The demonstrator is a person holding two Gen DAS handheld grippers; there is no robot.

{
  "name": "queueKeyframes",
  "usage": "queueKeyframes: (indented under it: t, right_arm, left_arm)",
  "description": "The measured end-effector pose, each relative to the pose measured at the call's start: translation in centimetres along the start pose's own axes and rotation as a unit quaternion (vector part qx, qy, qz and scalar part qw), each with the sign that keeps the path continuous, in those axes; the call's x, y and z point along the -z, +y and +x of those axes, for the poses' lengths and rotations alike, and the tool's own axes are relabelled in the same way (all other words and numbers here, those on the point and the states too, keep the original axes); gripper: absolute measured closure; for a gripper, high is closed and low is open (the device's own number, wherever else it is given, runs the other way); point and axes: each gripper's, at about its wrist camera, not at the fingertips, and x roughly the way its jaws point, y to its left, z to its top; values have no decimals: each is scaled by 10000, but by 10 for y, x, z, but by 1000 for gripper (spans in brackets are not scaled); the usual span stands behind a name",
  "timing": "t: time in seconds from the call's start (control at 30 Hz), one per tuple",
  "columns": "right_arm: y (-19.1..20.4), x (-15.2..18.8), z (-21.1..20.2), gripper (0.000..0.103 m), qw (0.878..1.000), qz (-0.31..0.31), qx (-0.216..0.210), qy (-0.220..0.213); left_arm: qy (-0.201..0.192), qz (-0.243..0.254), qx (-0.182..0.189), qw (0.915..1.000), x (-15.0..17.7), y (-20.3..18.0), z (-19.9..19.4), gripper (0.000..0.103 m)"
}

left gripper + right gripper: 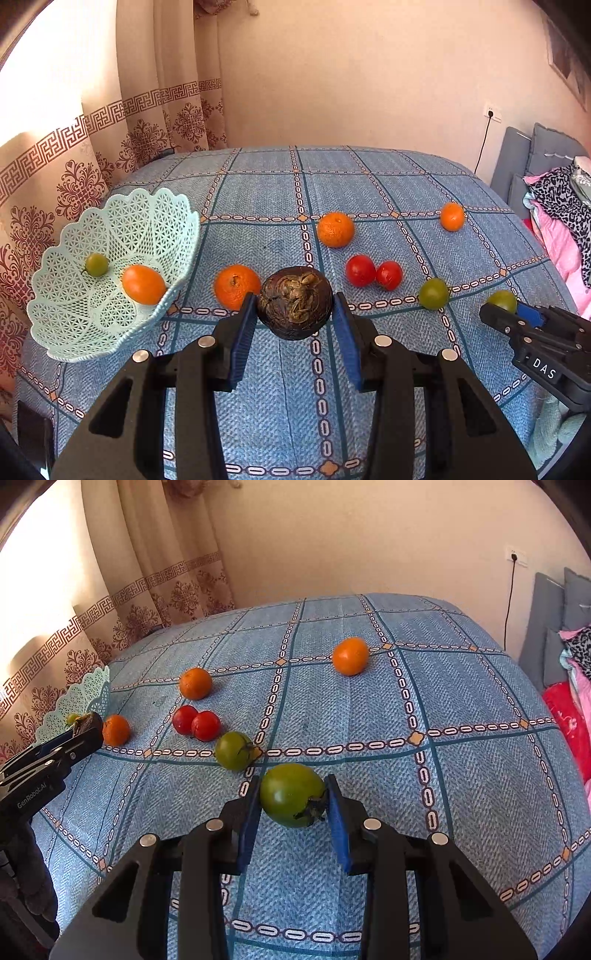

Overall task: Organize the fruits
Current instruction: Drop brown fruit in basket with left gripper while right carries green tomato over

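2 grippers loaded: left gripper (295, 306) jaws pinch dark wrinkled fruit (294, 302) just right of the basket (110, 273); right gripper (293, 801) jaws pinch green tomato (291, 794), farther right. Probably soft; squeeze its widest part lightly.

A blue woven bedspread (369, 177) covers the bed, crossed by dark teal lines and white chain-link bands with tan diamonds. The basket (66, 332) is pale mint lattice, holding one green tomato (96, 264) and one orange fruit (143, 284). On the spread lie three orange mandarins (335, 229), two red tomatoes (360, 270) and a green tomato (233, 750). The curtain (74, 162) is beige with a maroon key-pattern band and floral medallions.
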Motion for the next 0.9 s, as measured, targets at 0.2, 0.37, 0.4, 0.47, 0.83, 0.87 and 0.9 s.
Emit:
queueKeyframes:
  t: [0.2, 0.37, 0.4, 0.47, 0.83, 0.87, 0.9]
  right_arm:
    - [18, -7, -10, 69, 9997, -60, -183, -138]
    - [34, -15, -15, 69, 9991, -125, -354, -208]
    - [37, -16, -16, 69, 9989, -153, -372, -222]
    - [46, -19, -16, 69, 9986, -220, -418, -251]
    - [99, -38, -18, 69, 9941, -623, -789, -406]
    - [104, -39, -18, 69, 9936, -655, -827, -410]
    - [109, -40, -17, 69, 9930, -687, -863, -416]
  left_arm:
    - [-340, -197, -304, 9988, -10, 25, -21, 60]
    - [-468, -494, -549, 9962, -14, 53, -33, 60]
    - [-486, -552, -603, 9955, -15, 59, -35, 60]
    - [-513, -662, -716, 9939, -15, 72, -37, 60]
    - [-401, -1135, -1247, 9849, -6, 133, -33, 60]
    - [-383, -1166, -1285, 9841, -6, 137, -32, 60]
    - [-367, -1194, -1316, 9834, -5, 141, -30, 60]
